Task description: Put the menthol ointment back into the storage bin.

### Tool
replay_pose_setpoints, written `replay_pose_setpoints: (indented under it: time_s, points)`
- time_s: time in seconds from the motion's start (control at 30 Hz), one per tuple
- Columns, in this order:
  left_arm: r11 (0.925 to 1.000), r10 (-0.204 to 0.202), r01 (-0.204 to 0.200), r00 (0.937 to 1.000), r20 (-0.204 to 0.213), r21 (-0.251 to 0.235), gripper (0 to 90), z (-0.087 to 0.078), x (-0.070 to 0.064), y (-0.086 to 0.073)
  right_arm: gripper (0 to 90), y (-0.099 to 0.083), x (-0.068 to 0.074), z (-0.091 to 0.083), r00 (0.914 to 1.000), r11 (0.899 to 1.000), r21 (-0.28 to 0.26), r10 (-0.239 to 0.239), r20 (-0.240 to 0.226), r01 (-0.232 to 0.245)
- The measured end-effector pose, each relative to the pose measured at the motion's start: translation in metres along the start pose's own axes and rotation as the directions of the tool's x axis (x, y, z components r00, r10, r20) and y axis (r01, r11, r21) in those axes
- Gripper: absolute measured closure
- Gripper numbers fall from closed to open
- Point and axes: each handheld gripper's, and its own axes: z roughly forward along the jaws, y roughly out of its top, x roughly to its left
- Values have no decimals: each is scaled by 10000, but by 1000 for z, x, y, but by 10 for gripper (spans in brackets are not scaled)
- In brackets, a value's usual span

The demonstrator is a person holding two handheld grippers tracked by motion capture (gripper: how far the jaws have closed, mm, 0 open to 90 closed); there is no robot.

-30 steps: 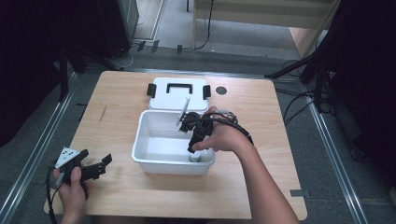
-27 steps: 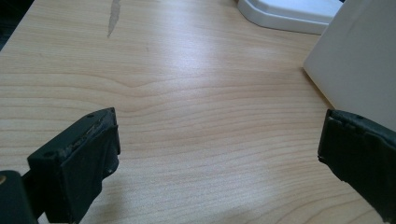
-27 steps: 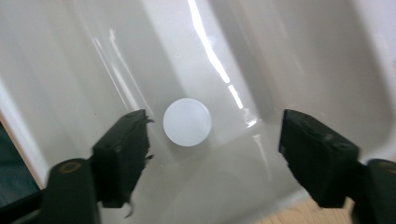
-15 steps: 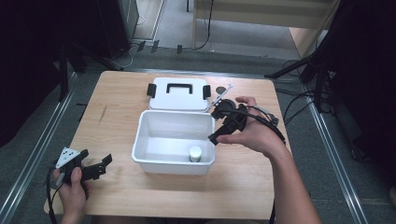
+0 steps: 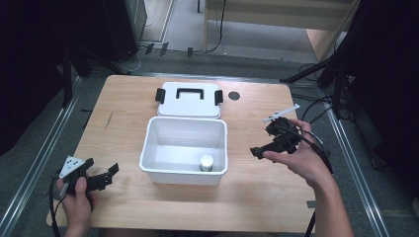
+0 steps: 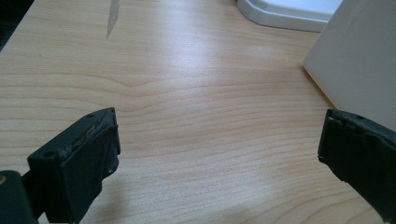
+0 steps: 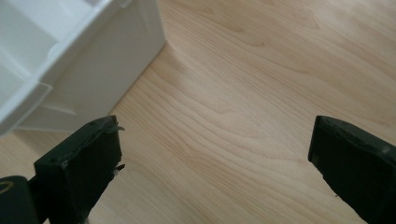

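Nearest the person, the left hand point(image 5: 74, 195) is resting at the front left corner of the table point(image 5: 123, 128), forearm coming straight up from the bottom edge. It is holding the left gripper point(image 5: 101, 178) low over the wood, pointing right toward the white bin point(image 5: 185, 175). In the left gripper view its jaws are standing wide apart with bare tabletop between them, and the bin's outer wall point(image 6: 364, 65) is showing just beyond the jaw on that picture's right.

On the right, the forearm is angling in from the bottom edge and the right hand point(image 5: 296, 155) is sitting raised, well clear of the bin's right side. The right gripper point(image 5: 262, 150) is pointing left toward the bin. Its jaws are also spread wide and holding nothing; the right gripper view is showing bare wood between them and the bin's corner point(image 7: 93, 60) at upper left.

The bin is standing open at the table's middle. A small white container point(image 5: 206, 162) is sitting upright inside it, against the near wall toward the right corner.

Behind the bin, the white lid point(image 5: 188, 99) with its black handle is lying flat, just beside the bin's far rim. A dark round mark point(image 5: 234, 95) is showing to the lid's right.
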Motion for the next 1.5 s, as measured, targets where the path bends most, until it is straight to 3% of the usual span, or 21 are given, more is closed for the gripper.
replay_pose_setpoints:
  time_s: [0.17,0.4,0.6,0.7,0.8,0.9,1.03,1.13,1.3,1.33,1.43,1.5]
  points:
    - [10000,14,-14,10000,3,-5,0,0,0,0,28,-27,-16,10,9975,9973,-210,700,122,-697]
    - [10000,21,-21,10000,-7,-4,0,0,-1,0,28,-68,-32,31,9915,9900,-638,1277,247,-1259]
    - [10000,7,-7,10000,46,2,0,0,0,0,28,-102,-45,46,9767,9721,-1188,2090,489,-2021]
    - [10000,-10,10,10000,16,12,0,0,0,0,28,-118,-50,50,9658,9565,-1648,2528,568,-2407]
    - [10000,-29,29,10000,3,52,0,1,0,0,29,-135,-54,52,9615,9424,-2288,2658,698,-2439]
    - [10000,23,-23,10000,-51,73,0,2,-1,1,51,-154,-58,49,9556,9115,-3154,2917,427,-2641]
    - [9999,16,-15,10000,-22,102,0,2,-1,1,57,-178,-60,50,9518,8853,-3858,3022,530,-2596]
    - [10000,20,-20,10000,-14,79,0,2,-1,1,58,-193,-63,47,9444,8553,-4406,3254,476,-2725]
    - [9999,56,-55,10000,-29,90,0,2,-1,1,64,-211,-68,39,9297,7837,-5370,3682,-30,-3121]
    - [9999,72,-72,10000,-13,85,0,2,-1,1,64,-214,-68,38,9270,7780,-5413,3750,-71,-3189]
    - [10000,-11,11,10000,7,82,0,2,-1,1,63,-220,-67,40,9288,7840,-5384,3705,66,-3089]
    - [10000,0,0,10000,-5,100,0,2,-1,1,64,-223,-67,41,9215,7776,-5402,3883,103,-3216]
